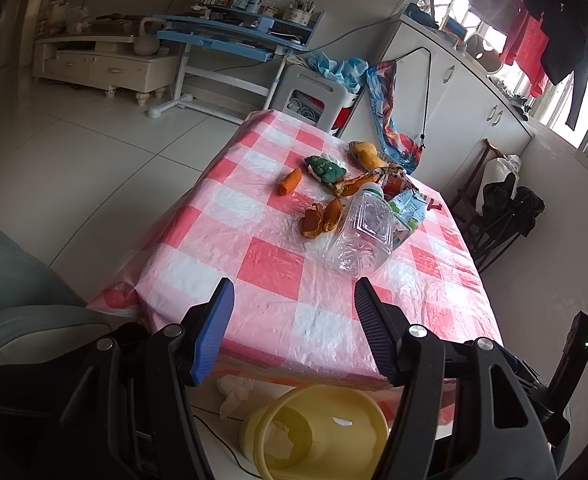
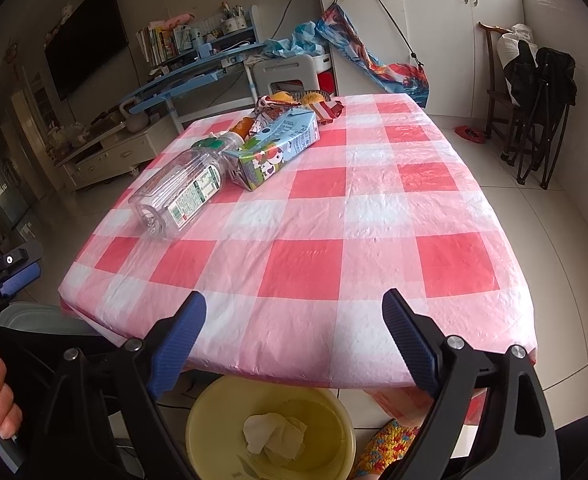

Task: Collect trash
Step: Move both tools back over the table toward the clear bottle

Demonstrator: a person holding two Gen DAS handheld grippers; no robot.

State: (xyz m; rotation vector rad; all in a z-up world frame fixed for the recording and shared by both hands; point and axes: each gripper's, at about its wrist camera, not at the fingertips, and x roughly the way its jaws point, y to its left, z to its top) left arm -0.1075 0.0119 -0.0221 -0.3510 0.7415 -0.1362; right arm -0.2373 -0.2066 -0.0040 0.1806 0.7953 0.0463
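Note:
Trash lies on the red-and-white checked table [image 1: 278, 264]: a clear plastic bottle [image 1: 360, 236], a milk carton [image 1: 408, 210], orange peels [image 1: 324, 220], a carrot-like piece [image 1: 290, 181], a green wrapper [image 1: 326, 168] and a yellow fruit [image 1: 368, 154]. The bottle [image 2: 182, 192] and carton [image 2: 278, 148] also show in the right wrist view. A yellow bin [image 2: 270, 432] with crumpled tissue [image 2: 274, 436] stands on the floor below the table's near edge; it also shows in the left wrist view [image 1: 314, 428]. My left gripper [image 1: 290, 300] and right gripper [image 2: 294, 316] are open and empty above that edge.
A crumpled tissue [image 1: 234, 394] lies on the floor beside the bin. A grey armchair [image 1: 18, 296] stands at the left. White cabinets [image 1: 466, 112] and folded chairs [image 2: 534, 96] stand beyond the table. A blue desk [image 1: 222, 40] is at the back.

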